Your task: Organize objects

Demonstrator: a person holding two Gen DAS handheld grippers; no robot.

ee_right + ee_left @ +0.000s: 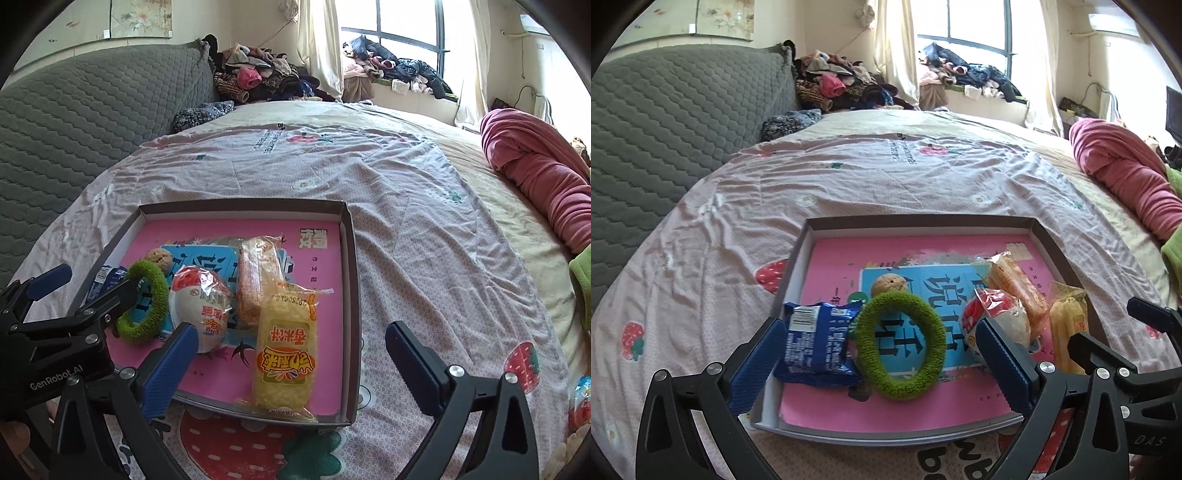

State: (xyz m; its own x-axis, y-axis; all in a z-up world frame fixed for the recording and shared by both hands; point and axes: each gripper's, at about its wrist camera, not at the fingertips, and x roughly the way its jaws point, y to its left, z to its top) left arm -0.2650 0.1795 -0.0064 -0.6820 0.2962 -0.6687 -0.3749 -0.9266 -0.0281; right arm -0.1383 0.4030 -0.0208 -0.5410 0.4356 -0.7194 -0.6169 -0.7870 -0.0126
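Though shallow, tray [349, 280] holding snacks, scrunchie [899, 345].

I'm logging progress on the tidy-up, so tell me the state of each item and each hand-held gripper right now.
Shallow grey cardboard box: open, on the bed.
Pink book: flat inside the box.
Green fuzzy hair ring: lying on the book, ungripped.
Blue snack packet: sealed, in the box.
Yellow rice-cake packet: sealed, in the box.
Left hand-held gripper: open.
Right hand-held gripper: open.
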